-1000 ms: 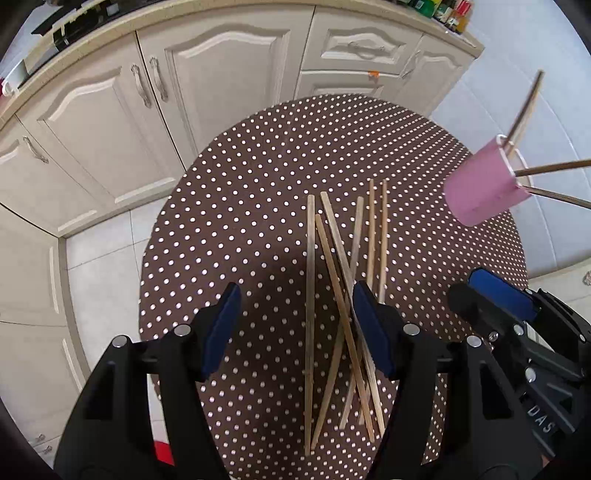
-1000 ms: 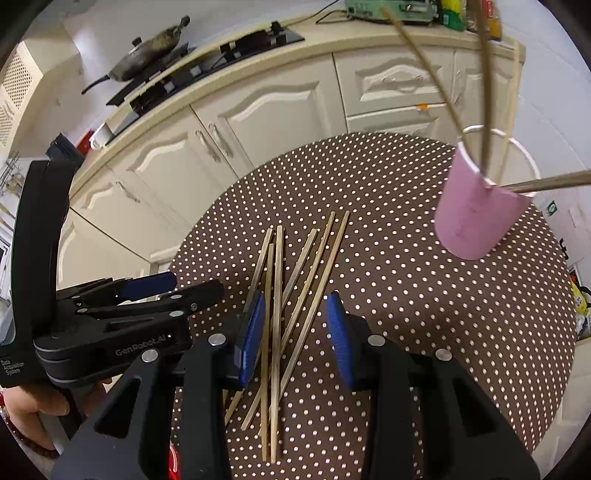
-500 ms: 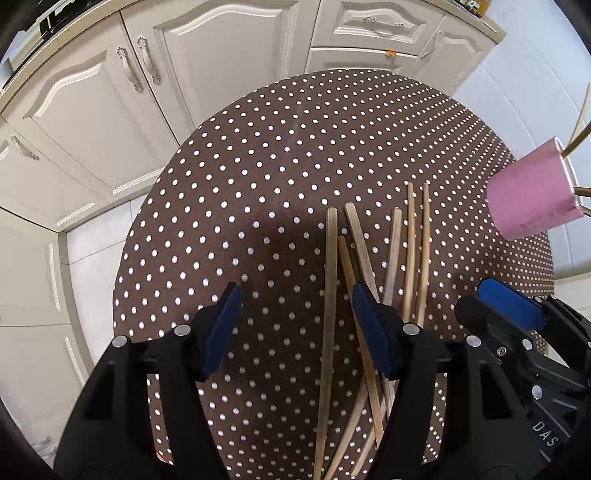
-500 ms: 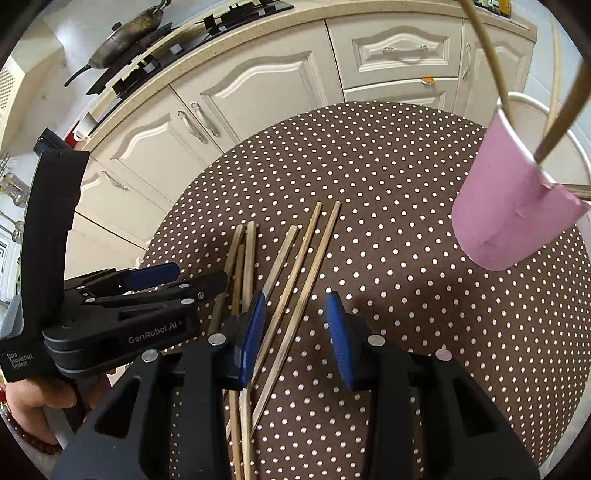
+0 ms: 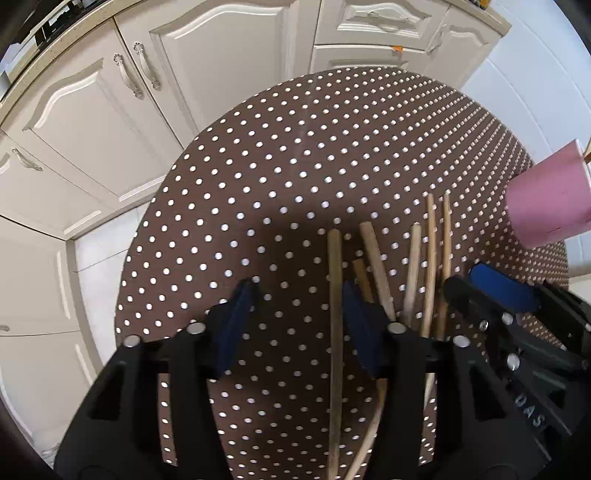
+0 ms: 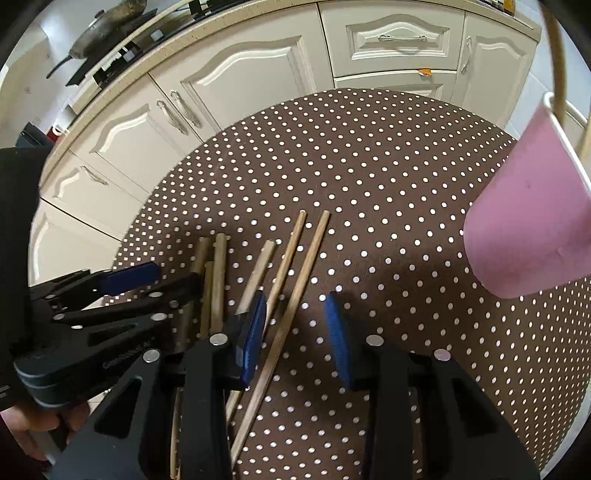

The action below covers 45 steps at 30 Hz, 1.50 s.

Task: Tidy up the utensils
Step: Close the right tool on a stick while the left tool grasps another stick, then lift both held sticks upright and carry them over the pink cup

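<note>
While your left tool point(image 5: 297, 325) hangs low over the dotted bench point(image 5: 332, 147), its jaws have just been closing but still stand apart, with the leftmost chopstick point(image 5: 334, 332) between them, close by the right-hand pad and not pinched. Only this view shows that gap plainly. Your right tool point(image 6: 295, 332) has also been narrowing; it straddles the rightmost chopstick point(image 6: 295, 306), pads clear of it. From the right wrist you see what the left misses: the pan point(image 6: 107, 26) on the counter, your hand point(image 6: 33, 428) under the left tool, and sticks rising from the pink cup point(image 6: 528, 229). Loose chopsticks point(image 5: 428, 258) lie fanned between both tools.
</note>
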### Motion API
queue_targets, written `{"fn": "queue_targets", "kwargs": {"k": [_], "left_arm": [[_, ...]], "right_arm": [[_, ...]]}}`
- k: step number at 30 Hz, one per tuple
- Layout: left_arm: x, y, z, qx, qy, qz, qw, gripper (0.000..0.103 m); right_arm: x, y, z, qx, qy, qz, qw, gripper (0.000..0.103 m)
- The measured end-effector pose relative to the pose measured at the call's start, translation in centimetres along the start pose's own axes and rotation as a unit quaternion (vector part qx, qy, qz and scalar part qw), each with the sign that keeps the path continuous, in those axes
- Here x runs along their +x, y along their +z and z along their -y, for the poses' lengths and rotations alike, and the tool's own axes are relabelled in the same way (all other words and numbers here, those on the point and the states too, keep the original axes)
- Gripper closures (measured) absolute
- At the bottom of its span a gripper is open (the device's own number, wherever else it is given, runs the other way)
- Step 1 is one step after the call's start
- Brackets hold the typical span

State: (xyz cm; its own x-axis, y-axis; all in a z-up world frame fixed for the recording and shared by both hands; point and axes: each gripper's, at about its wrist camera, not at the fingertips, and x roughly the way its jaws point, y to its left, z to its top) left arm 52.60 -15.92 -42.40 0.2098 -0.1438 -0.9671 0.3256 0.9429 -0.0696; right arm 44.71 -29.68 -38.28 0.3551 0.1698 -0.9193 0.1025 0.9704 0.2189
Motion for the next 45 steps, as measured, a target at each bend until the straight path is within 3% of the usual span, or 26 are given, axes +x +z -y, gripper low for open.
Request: {"fn": "queue_targets", "kwargs": {"k": [9,10,20,25,31,45], "left_arm": [[0.1,-0.3,0.7,0.014,0.018,0.006,0.9997,0.056],[0.1,-0.3,0.8,0.016,0.023,0.008,0.9996,0.059],[-0.2,-0.4,-0.5,-0.014,0.015,0.012,0.9997,0.096],[-0.7,-0.9,-0.2,-0.017,-0.001,0.01,0.9998,0.097],[-3.0,-1.4,-0.5,-0.035,-0.027,0.028,0.9986,0.097],[-13.8,-2.6,0.8,-0.002,-0.064,0.119,0.9908,0.097]], "right_arm": [[1.5,0.6,-0.2,-0.021,-0.029,-0.009,0.999,0.087],[1.6,0.7,-0.3,-0.029,-0.035,-0.01,0.999,0.091],[2.4,1.8,-0.2,-0.029,-0.031,-0.023,0.999,0.097],[2.0,1.3,-0.3,-0.026,-0.009,-0.027,0.999,0.098],[-0.2,0.9,-0.8,-0.027,0.008,-0.002,1.0,0.098],[-10.1,-0.6,-5.1,-0.06,0.049,0.106,0.991,0.099]]}}
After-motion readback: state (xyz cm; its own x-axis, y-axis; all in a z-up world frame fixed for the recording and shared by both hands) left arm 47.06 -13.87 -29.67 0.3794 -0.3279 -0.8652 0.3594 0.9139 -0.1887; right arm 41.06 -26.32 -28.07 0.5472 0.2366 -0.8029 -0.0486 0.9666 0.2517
